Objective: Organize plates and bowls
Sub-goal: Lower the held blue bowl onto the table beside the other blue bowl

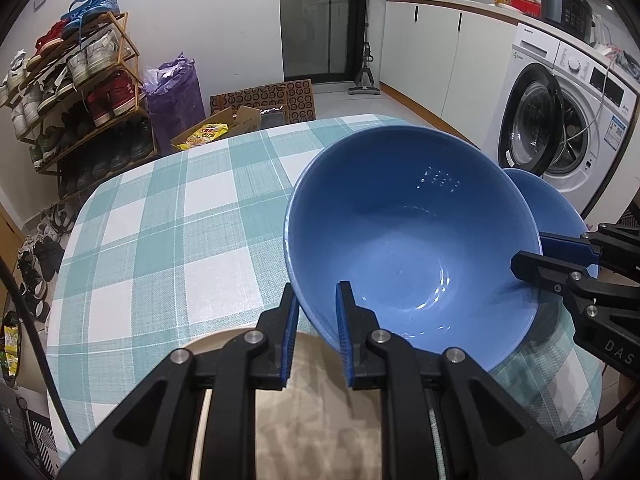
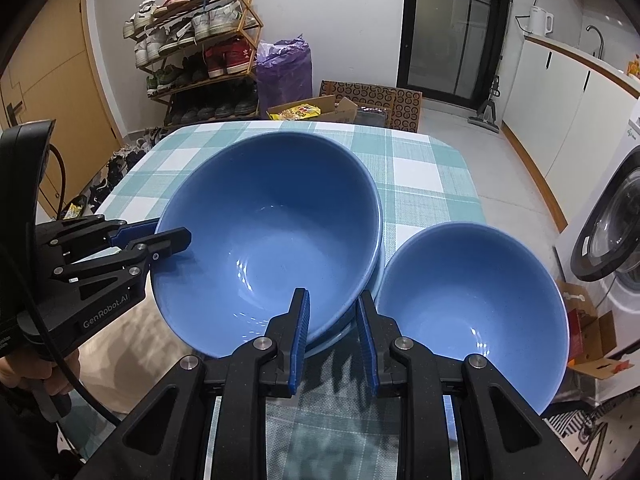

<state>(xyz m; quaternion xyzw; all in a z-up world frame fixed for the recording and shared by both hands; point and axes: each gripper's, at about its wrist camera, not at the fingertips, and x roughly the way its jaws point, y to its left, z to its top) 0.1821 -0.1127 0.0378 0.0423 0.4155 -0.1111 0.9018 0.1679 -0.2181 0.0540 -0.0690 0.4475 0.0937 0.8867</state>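
A large blue bowl [image 1: 400, 220] [image 2: 272, 220] is tilted over the checked tablecloth [image 1: 180, 240] [image 2: 432, 176]. My left gripper [image 1: 318, 320] [image 2: 168, 232] is shut on its left rim. My right gripper [image 2: 334, 312] [image 1: 528, 252] is shut on the opposite rim, one finger inside the bowl and one outside. A second, paler blue rim [image 2: 380, 264] shows just under the large bowl. A smaller blue bowl [image 2: 472, 292] [image 1: 556, 208] stands upright on the table, close to its right. A beige plate [image 1: 320, 408] lies below my left gripper at the table's near edge.
A shoe rack [image 1: 80, 92] [image 2: 200, 52], a purple bag [image 1: 174, 100] and cardboard boxes [image 1: 240, 120] stand on the floor beyond the table. A washing machine [image 1: 560, 128] and white cabinets [image 1: 440, 52] line the right side. A hand [image 2: 24, 376] holds the left gripper.
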